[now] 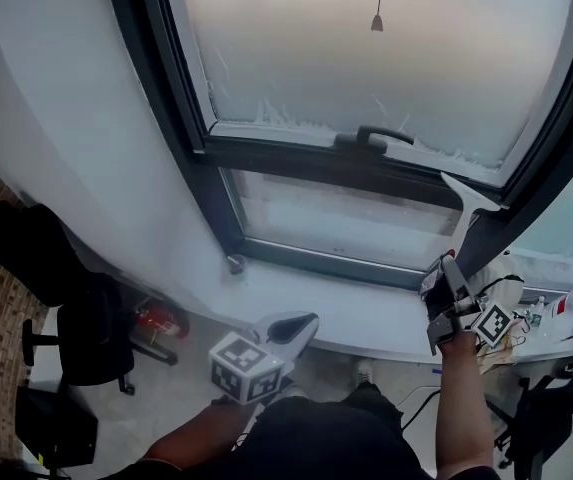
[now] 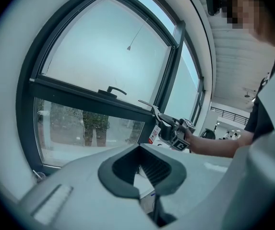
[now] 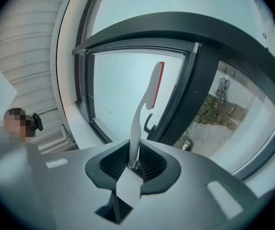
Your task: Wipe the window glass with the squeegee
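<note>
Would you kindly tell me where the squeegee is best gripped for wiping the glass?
By the slim handle end, from below, as the right claw holds it: the squeegee tapers there, and its wide blade is left free, pointing up toward the glass.

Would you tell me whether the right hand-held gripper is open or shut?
Shut: the right hand-held gripper clamps the thin white squeegee by its handle.

squeegee (image 3: pixel 135 128): white (red blade edge) | window frame (image 1: pixel 296 158): black | marker cube (image 1: pixel 249 368): black-white squares
</note>
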Demonstrator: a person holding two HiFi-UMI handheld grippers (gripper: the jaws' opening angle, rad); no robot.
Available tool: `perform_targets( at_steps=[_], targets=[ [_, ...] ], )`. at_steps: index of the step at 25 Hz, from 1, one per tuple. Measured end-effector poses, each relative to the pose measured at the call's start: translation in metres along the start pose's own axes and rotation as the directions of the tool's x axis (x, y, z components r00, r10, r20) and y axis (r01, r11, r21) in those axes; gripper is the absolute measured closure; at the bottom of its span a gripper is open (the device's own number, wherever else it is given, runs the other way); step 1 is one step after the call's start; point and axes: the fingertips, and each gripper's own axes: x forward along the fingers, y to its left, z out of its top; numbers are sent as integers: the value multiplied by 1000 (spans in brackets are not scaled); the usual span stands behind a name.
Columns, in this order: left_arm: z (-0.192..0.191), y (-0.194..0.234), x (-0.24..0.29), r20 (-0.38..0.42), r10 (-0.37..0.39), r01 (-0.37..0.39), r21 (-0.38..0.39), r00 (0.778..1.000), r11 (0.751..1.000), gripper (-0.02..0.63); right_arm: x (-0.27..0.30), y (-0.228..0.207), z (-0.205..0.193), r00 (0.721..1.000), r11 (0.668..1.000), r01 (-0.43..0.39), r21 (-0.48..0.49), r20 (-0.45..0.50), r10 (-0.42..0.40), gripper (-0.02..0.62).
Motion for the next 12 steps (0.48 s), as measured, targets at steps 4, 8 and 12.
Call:
perform_targets(
  at_steps=[4,8,12],
  targets=[
    [-8,2,-4,-32,-19,20,9,999,1000,606,-29,33,-41,996,996,63,-70,-66,-68,509],
    [-13,0,-6,-46,-19,19,14,999,1000,606,-55,54,-65,988,990,107,-91,-104,-116,509],
    [-16,-9,-10,-65,-14,15,23,998,1000,606,-66,77,-79,990,993,91,-78,-97,-99,508]
  ],
)
